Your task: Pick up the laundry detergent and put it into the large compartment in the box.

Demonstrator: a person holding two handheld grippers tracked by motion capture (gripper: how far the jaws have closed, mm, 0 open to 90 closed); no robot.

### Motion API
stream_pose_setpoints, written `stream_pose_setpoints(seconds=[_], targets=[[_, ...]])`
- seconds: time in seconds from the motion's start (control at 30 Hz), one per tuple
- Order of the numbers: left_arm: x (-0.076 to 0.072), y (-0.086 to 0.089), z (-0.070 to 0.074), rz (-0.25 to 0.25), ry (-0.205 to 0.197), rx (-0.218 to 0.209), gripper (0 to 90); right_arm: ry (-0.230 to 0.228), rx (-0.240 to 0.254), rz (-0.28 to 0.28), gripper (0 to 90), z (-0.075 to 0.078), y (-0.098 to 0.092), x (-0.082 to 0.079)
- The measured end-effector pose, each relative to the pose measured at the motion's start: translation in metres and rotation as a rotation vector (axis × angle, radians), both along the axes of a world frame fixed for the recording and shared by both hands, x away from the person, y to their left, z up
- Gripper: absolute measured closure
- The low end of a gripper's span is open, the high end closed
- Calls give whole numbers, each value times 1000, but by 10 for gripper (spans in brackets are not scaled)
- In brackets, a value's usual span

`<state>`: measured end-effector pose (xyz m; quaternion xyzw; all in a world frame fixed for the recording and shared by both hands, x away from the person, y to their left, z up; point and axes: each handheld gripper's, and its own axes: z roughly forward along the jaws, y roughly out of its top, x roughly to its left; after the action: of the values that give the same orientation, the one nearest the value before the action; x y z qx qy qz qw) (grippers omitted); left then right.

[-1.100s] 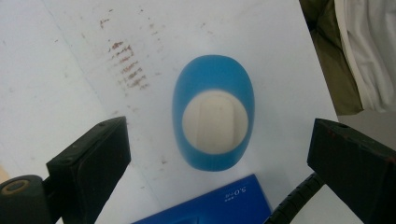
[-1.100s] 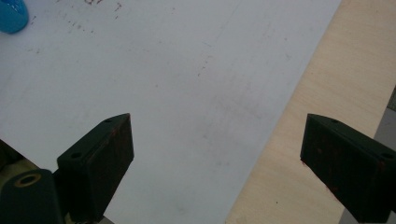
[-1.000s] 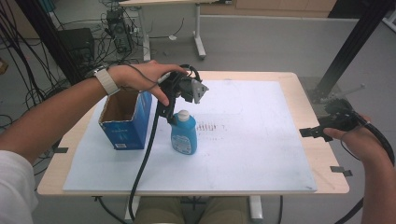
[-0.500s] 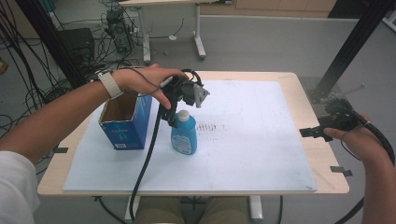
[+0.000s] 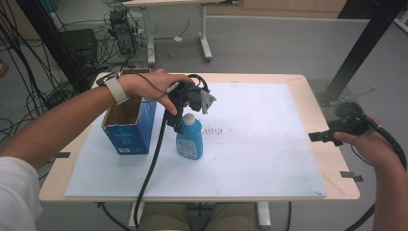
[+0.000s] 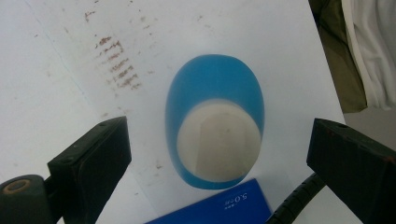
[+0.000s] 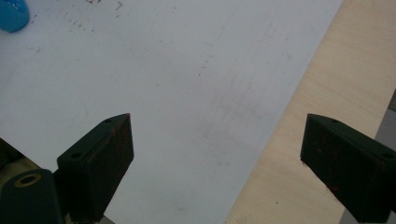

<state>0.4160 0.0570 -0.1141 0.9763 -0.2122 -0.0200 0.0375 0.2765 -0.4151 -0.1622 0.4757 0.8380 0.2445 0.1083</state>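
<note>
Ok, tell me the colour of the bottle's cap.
White: the cap tops a blue bottle, best seen from straight above in the left gripper view.

floor (image 5: 269, 43): grey | second table (image 5: 202, 29): behind | cables (image 5: 43, 72): left

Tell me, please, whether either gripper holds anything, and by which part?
Nothing: left gripper open above the blue bottle, right gripper open over the table edge.

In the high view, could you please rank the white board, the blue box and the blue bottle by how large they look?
1. White board, by far the largest.
2. Blue box.
3. Blue bottle, the smallest.
</note>
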Motion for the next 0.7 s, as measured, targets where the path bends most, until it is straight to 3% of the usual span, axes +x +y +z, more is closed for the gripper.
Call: stream_pose_setpoints(seconds=[0.7], targets=[[0,4,1,9,-6,-7,72,2,-1,0,95,0,0,-1]])
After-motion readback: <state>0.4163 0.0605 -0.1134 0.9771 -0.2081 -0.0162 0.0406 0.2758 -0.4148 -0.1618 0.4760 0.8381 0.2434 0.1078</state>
